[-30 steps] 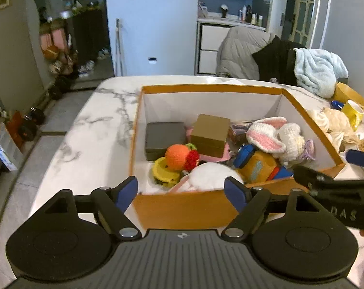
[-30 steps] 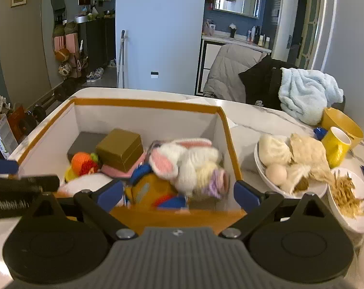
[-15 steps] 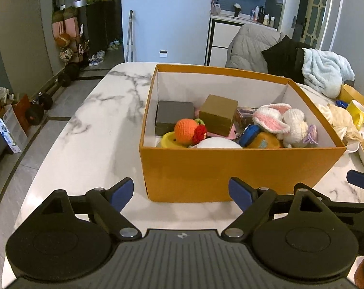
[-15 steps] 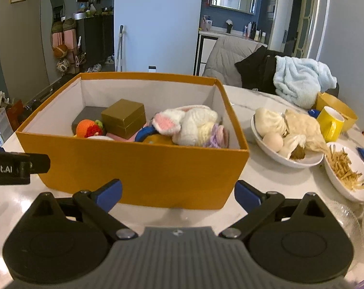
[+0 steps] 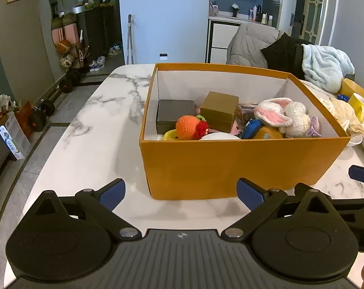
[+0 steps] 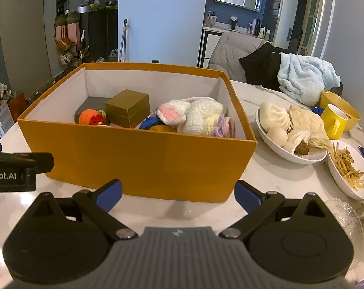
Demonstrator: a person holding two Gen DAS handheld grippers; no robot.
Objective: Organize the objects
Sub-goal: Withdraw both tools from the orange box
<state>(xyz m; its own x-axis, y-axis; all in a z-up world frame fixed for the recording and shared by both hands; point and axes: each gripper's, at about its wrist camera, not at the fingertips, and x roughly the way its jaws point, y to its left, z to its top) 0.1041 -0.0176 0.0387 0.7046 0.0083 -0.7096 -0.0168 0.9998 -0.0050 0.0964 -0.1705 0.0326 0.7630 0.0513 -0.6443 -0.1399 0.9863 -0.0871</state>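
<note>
Orange cardboard formed the box point(image 5: 230, 166), which was set on the white marbled surface point(image 5: 90, 144) and served as the landmark for everything else. Inside the box, a gold cube-shaped case point(image 5: 219, 110) was seen near the middle, with a dark grey case point(image 5: 174, 113) to its left against the left wall. In front of those, toward the box's near wall, an orange crocheted ball point(image 5: 187, 127) with a red tuft was lodged, and a white and pink crocheted rabbit point(image 5: 282, 115) was piled at the right side of the box, with a blue item partly hidden beneath it.

Just before the near wall of the box, the left claw point(image 5: 180, 191) was held with its blue-tipped jaws spread wide; they had just been opening, and nothing was between them. The right claw point(image 6: 178, 192) was likewise held before the near wall, its jaws spread and nothing pinched.

To the right of the box, a white bowl point(image 6: 285, 151) of buns and an egg was placed close by, a second bowl of fries point(image 6: 348, 166) farther right, and a yellow mug point(image 6: 333, 120) behind them.
</note>
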